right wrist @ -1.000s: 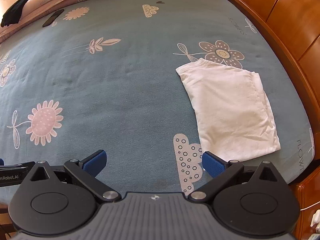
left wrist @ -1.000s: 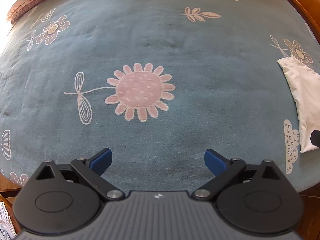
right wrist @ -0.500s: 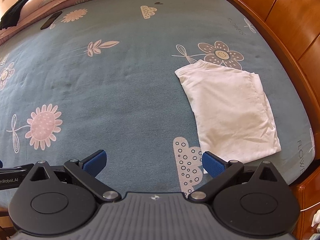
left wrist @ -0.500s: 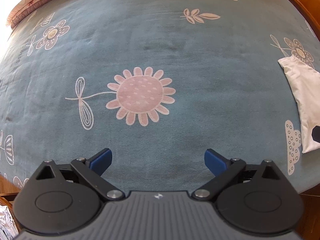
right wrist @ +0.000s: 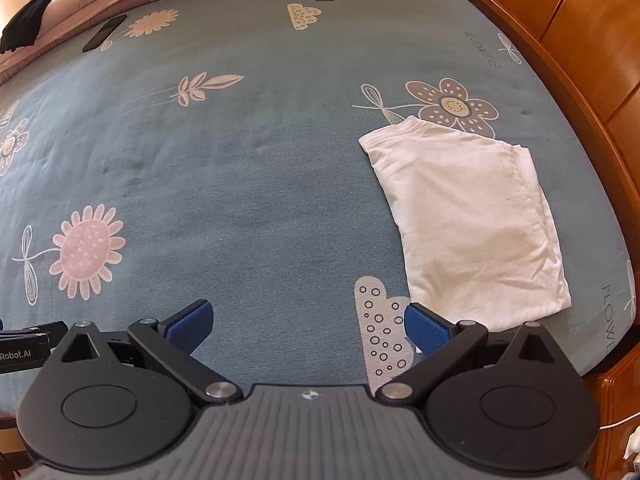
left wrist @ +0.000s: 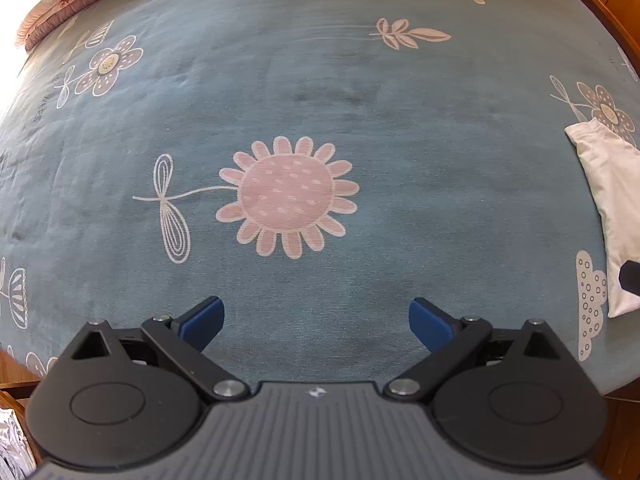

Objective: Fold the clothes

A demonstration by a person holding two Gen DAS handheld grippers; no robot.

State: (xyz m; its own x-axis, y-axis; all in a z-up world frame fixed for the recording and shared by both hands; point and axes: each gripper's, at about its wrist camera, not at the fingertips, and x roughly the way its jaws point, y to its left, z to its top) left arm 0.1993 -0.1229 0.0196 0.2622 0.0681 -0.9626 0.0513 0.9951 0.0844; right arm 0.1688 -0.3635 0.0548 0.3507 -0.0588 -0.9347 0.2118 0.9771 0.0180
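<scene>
Readable writing: "Robot.AI" on the left tool's body at the left edge of my right view; "FLOW…" printed on the bed sheet at its right edge, cut off, and "FLOWERS" faintly further back. Sheet is teal with pink and grey flowers, leaves and dotted clouds. Orange wooden bed frame runs along the right. A dark flat object, possibly a phone, and a black cloth lie far left.

Folded white garment lies flat, near right on the bed.

My left tool hovers over the pink flower, spread wide, empty. My right tool also wide, empty, its right pad just beside the garment's near edge.
</scene>
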